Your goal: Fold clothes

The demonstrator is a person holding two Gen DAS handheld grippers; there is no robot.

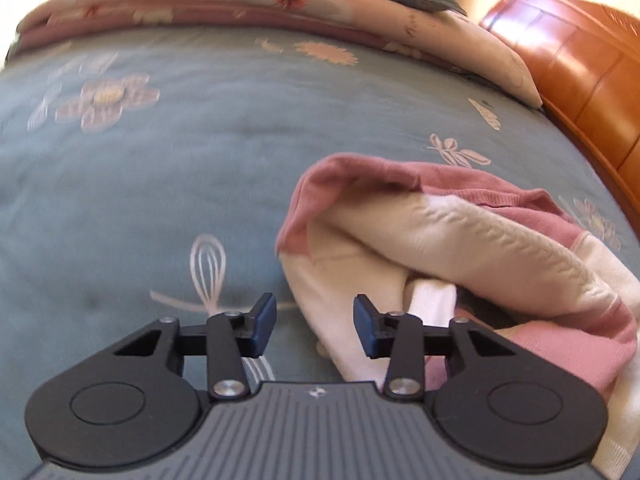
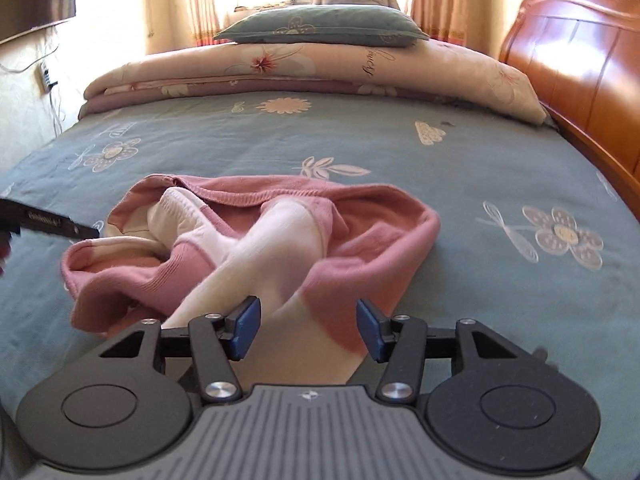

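A pink and cream knit sweater [image 2: 248, 240] lies crumpled in a heap on the blue-grey flowered bedspread [image 2: 440, 152]. In the right wrist view my right gripper [image 2: 308, 330] hovers over the heap's near edge. Its blue pads [image 2: 245, 326] stand apart, with cream and pink cloth below the gap but not pinched. In the left wrist view the sweater [image 1: 460, 240] fills the right half. My left gripper [image 1: 315, 326] is at its left edge with the jaws apart. The right pad [image 1: 365, 326] is in front of a cream fold, and the left pad is over bare bedspread.
A folded floral quilt [image 2: 320, 68] with a grey-green pillow [image 2: 324, 26] on top lies across the far end of the bed. An orange wooden headboard [image 2: 580, 64] runs along the right side. A black part of the other tool [image 2: 60, 226] pokes in from the left edge.
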